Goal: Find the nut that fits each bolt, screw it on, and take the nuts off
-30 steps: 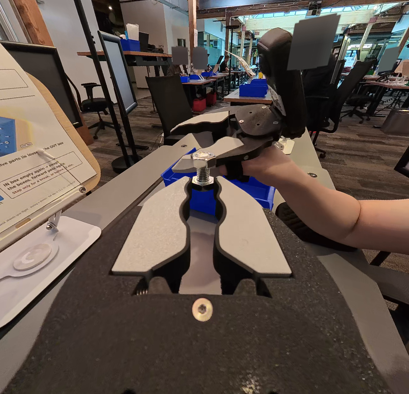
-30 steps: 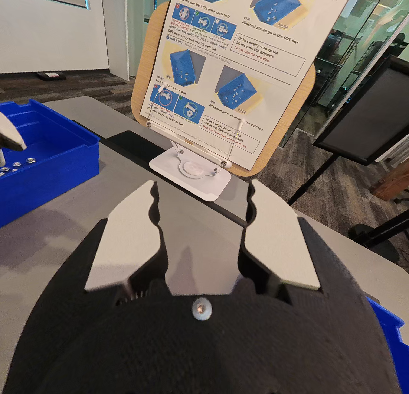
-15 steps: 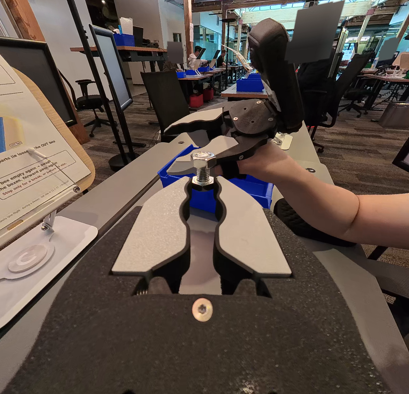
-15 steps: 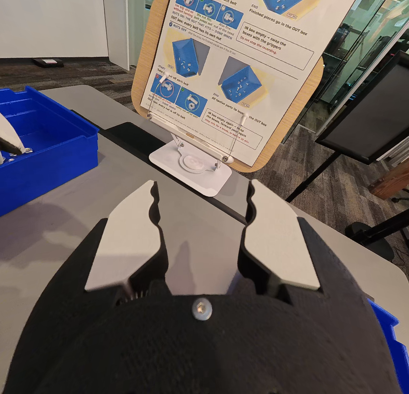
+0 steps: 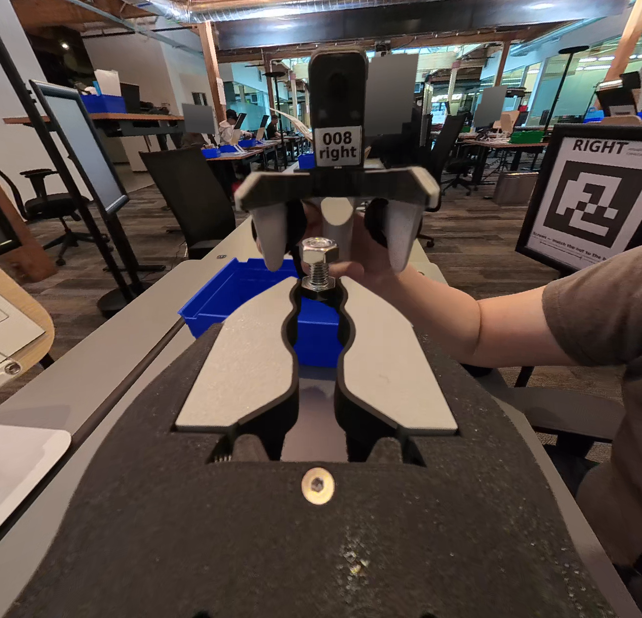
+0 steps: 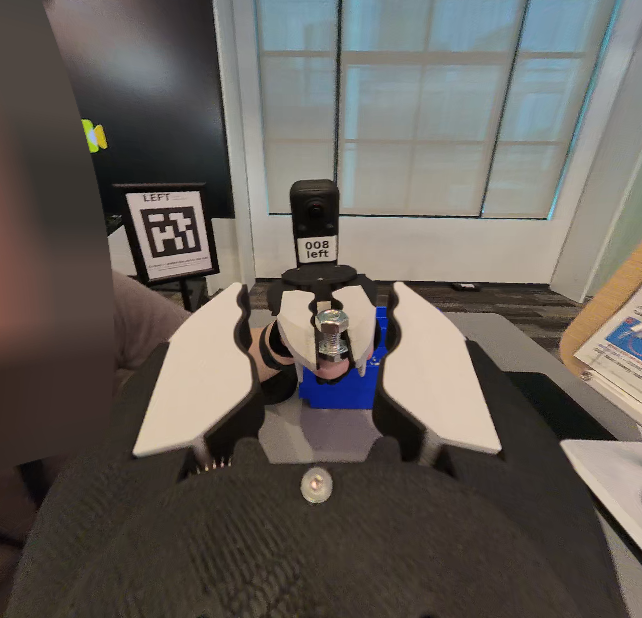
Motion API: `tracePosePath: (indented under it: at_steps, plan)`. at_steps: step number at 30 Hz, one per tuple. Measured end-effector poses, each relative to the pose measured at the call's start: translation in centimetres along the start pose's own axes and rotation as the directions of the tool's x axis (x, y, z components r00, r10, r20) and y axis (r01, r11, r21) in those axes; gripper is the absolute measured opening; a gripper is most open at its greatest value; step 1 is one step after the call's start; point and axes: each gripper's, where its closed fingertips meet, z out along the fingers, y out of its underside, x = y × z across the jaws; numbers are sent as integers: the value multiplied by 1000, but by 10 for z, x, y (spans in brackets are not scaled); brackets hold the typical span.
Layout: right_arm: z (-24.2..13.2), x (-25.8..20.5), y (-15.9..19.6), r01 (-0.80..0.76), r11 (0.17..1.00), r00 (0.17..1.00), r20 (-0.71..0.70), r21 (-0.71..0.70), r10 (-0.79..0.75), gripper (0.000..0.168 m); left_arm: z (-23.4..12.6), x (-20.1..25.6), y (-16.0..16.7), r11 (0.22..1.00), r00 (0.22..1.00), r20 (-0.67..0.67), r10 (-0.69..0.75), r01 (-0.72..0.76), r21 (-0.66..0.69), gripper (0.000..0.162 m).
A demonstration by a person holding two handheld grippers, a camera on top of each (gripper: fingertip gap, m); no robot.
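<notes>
– Bolt [image 5: 319, 257] position first: where do we have it?

– We hold it upright, head on top, in the left claw [image 5: 318, 285], above the near end of the blue bin [image 5: 243, 288] on the tabletop [image 5: 104, 358]. The jaws of that claw are narrow and pinch the lower end of the bolt, at the level of the nut [image 5: 318, 283], which sits low on the thread. The bare thread shows between nut and head.

– And what has changed in the last second?

– The right claw [image 6: 318, 285]. One second ago it pointed toward the instruction board, away from the bolt. Now it has turned and faces the left claw directly. Its jaws are wide and hold nothing, and the bolt head stands between the two fingers [image 5: 272, 240] but touches neither, as far as we can see.

– So what does this mean for us?

– We think the right claw is lined up to close on the head. Then we can turn bolt and nut against each other. Whether this serves to tighten or to remove, we cannot tell.
</notes>
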Motion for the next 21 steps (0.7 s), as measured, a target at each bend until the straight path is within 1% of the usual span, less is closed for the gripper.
tracePosePath:
  at_steps: [3,9,13,16,19,21]
  plan:
    - [6,-14,7,21,999,997,75,-32,-18,77,-1,2,-4,1000,1000,-9,-3,3,23,18]
    - [11,-18,16,34,997,995,95,-76,-27,77,-4,-2,-7,999,1000,12,-12,11,38,18]
    - [9,-14,15,49,996,997,66,-79,-44,80,-9,-12,-9,999,998,61,-20,18,42,18]
    - [3,-15,11,59,995,996,72,-82,-53,71,-16,-21,-13,998,995,97,-35,29,59,18]
    - [2,-7,8,74,995,997,14,-71,-73,72,-18,-21,-14,995,995,71,-69,64,74,18]
    - [4,-2,11,72,995,997,-12,-74,-73,76,-15,-18,-12,996,996,59,-61,58,64,18]
